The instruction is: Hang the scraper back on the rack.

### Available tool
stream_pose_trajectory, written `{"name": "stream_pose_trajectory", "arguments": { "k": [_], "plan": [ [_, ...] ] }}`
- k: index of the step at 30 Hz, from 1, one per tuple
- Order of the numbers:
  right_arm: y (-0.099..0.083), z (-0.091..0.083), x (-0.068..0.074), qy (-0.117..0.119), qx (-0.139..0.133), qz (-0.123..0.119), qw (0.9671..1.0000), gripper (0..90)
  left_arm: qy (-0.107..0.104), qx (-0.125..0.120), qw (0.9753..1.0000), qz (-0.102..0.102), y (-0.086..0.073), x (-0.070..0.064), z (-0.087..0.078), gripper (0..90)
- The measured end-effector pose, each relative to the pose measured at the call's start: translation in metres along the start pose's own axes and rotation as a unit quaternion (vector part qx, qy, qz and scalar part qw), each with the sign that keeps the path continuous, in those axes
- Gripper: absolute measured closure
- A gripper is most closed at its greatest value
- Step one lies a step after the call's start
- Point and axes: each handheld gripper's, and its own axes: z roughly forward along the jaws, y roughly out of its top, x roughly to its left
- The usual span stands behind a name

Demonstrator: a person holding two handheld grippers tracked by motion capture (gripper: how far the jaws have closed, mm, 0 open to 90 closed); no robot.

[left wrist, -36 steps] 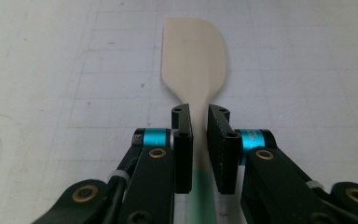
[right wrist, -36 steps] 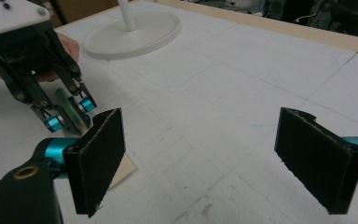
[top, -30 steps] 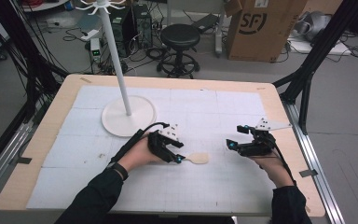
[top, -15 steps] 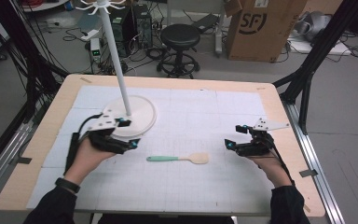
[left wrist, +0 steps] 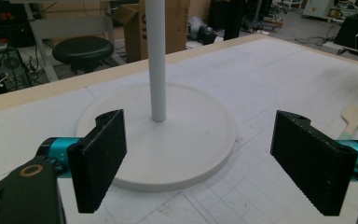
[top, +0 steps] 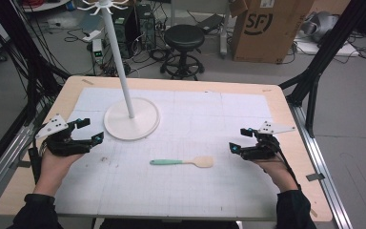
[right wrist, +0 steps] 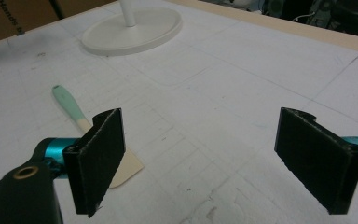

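Your two grippers rest at opposite sides of the tabletop [top: 248,105], with a spatula [top: 182,162] lying untouched between them on the white gridded mat [top: 209,124]. The spatula lies flat near the front middle of the mat, its mint-green handle pointing toward your left and its pale wooden blade toward your right, well apart from both grippers.

Your left gripper [top: 87,130] sits at the left edge of the mat, held in your left hand [top: 52,160], jaws spread wide with nothing between them. In the left gripper view, the gripper [left wrist: 216,165] faces the round white base of the stand [left wrist: 168,135], whose pole rises straight up from the middle of the base; the spatula's blade [left wrist: 356,116] shows just past one jaw.

Your right gripper [top: 238,140] sits at the right side of the mat, held in your right hand [top: 274,164], jaws likewise wide apart and holding nothing. In the right gripper view, the gripper [right wrist: 214,163] looks across the mat, with the spatula [right wrist: 81,119] lying partly behind one jaw and the stand's base [right wrist: 133,30] farther off.

Beyond the tabletop stand a black stool [top: 185,40] and a cardboard box [top: 267,26] on the floor.
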Motion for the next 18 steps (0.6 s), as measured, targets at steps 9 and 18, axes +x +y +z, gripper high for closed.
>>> {"name": "stream_pose_trajectory", "arguments": {
  "k": [9,18],
  "plan": [
    [0.002,0.009,0.005,0.016,0.002,-0.008,0.9998,15.3,-0.008,0.014,0.9998,0.012,-0.002,-0.002,0.004,19.3],
    [0.008,0.031,0.021,0.055,0.014,-0.028,0.998,15.3,-0.002,0.01,0.9999,0.006,-0.003,0.002,0.002,19.3]
  ]
}}
